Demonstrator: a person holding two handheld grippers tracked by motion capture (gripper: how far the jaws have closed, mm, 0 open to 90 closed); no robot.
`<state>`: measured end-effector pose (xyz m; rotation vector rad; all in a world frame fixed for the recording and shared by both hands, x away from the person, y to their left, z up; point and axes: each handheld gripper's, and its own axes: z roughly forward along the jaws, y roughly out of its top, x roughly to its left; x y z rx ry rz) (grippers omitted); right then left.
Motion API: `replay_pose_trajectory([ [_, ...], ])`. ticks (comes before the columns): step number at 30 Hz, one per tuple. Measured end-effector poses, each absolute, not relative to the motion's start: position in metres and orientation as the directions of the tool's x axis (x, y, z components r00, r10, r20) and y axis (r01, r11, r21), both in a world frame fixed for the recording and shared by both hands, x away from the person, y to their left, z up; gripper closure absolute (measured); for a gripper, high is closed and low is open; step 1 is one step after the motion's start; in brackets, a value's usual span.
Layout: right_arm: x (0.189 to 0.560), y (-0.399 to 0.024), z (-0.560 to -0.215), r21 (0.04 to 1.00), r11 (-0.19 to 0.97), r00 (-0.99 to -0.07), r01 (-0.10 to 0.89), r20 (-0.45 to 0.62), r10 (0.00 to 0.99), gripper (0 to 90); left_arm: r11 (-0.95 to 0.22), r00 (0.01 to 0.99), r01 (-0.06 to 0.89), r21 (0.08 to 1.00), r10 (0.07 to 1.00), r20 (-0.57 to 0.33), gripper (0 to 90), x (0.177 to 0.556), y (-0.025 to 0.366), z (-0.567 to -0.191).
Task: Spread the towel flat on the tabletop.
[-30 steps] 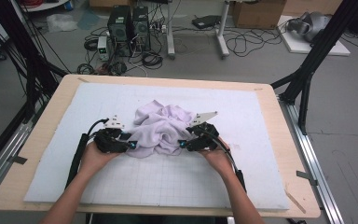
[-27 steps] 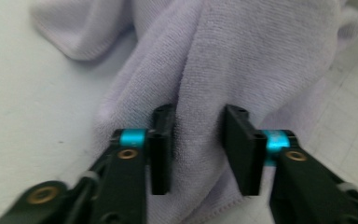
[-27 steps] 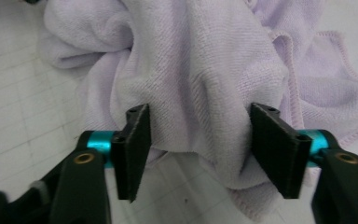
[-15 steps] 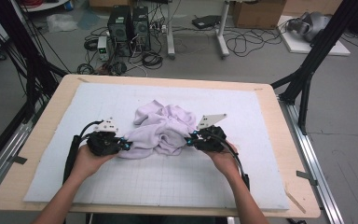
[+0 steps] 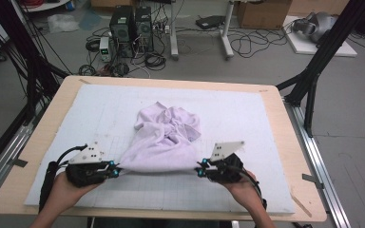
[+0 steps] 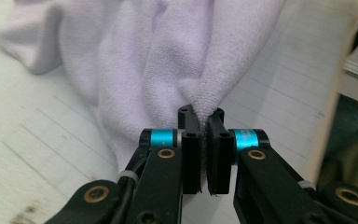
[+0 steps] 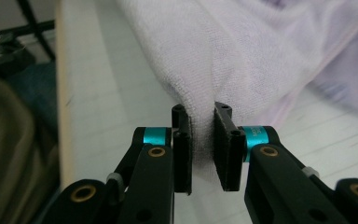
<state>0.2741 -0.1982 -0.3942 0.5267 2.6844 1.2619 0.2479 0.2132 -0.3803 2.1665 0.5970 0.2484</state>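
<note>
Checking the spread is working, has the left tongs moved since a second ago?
Yes. The left tongs, shut on the lavender towel, moved outward and toward the table's near edge, stretching the towel.

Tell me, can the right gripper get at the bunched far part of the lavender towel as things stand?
Probably not: the right gripper is shut on the lavender towel at its near edge, so it would have to let go first. The mat between looks free.

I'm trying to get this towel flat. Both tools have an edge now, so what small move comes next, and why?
Probably draw the left tool and right tool further apart and towards the near table edge. Each is shut on the lilac towel, whose near edge is taut while the far part is bunched on the white mat.
</note>
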Motion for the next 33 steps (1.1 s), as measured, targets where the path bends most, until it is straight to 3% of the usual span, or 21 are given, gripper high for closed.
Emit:
replay_pose_trajectory([
  [3, 0.259, -0.198, -0.410, 0.725, 0.633, -0.941, 0.272, 0.063, 0.333, 76.7, -0.541, 0.884, 0.311, 0.781, 0.467, -0.029, 83.2, 0.236, 0.213, -0.385],
  [4, 0.259, -0.198, -0.410, 0.725, 0.633, -0.941, 0.272, 0.063, 0.333, 76.7, -0.541, 0.884, 0.311, 0.781, 0.467, -0.029, 75.7, 0.236, 0.213, -0.385],
  [5, 0.257, -0.198, -0.414, 0.711, 0.650, -0.946, 0.269, 0.066, 0.319, 70.5, -0.544, 0.882, 0.314, 0.778, 0.470, -0.028, 75.7, 0.236, 0.212, -0.385],
  [6, 0.255, -0.198, -0.412, 0.714, 0.648, -0.949, 0.264, 0.070, 0.308, 59.7, -0.542, 0.880, 0.314, 0.779, 0.474, -0.024, 61.8, 0.237, 0.212, -0.384],
  [8, 0.258, -0.201, -0.403, 0.752, 0.601, -0.941, 0.272, 0.076, 0.331, 50.1, -0.523, 0.871, 0.315, 0.792, 0.492, -0.022, 55.8, 0.241, 0.210, -0.381],
  [13, 0.281, -0.196, -0.385, 0.788, 0.565, -0.925, 0.246, 0.016, 0.380, 44.3, -0.495, 0.861, 0.322, 0.807, 0.508, -0.032, 51.3, 0.260, 0.207, -0.378],
  [20, 0.312, -0.171, -0.403, 0.766, 0.594, -0.923, 0.247, 0.000, 0.385, 43.9, -0.434, 0.850, 0.342, 0.833, 0.521, -0.077, 47.7, 0.292, 0.199, -0.373],
  [25, 0.317, -0.160, -0.422, 0.713, 0.651, -0.930, 0.261, 0.005, 0.367, 50.4, -0.433, 0.858, 0.323, 0.842, 0.509, -0.068, 47.3, 0.292, 0.201, -0.362],
  [28, 0.318, -0.158, -0.427, 0.685, 0.673, -0.930, 0.277, 0.017, 0.366, 54.4, -0.478, 0.853, 0.346, 0.807, 0.519, -0.059, 47.4, 0.298, 0.198, -0.373],
  [30, 0.317, -0.156, -0.429, 0.668, 0.693, -0.933, 0.270, 0.003, 0.361, 62.5, -0.520, 0.849, 0.369, 0.770, 0.527, -0.051, 48.5, 0.304, 0.195, -0.387],
  [33, 0.312, -0.158, -0.427, 0.653, 0.712, -0.936, 0.259, -0.012, 0.352, 65.6, -0.557, 0.840, 0.421, 0.716, 0.538, -0.075, 56.4, 0.314, 0.190, -0.415],
])
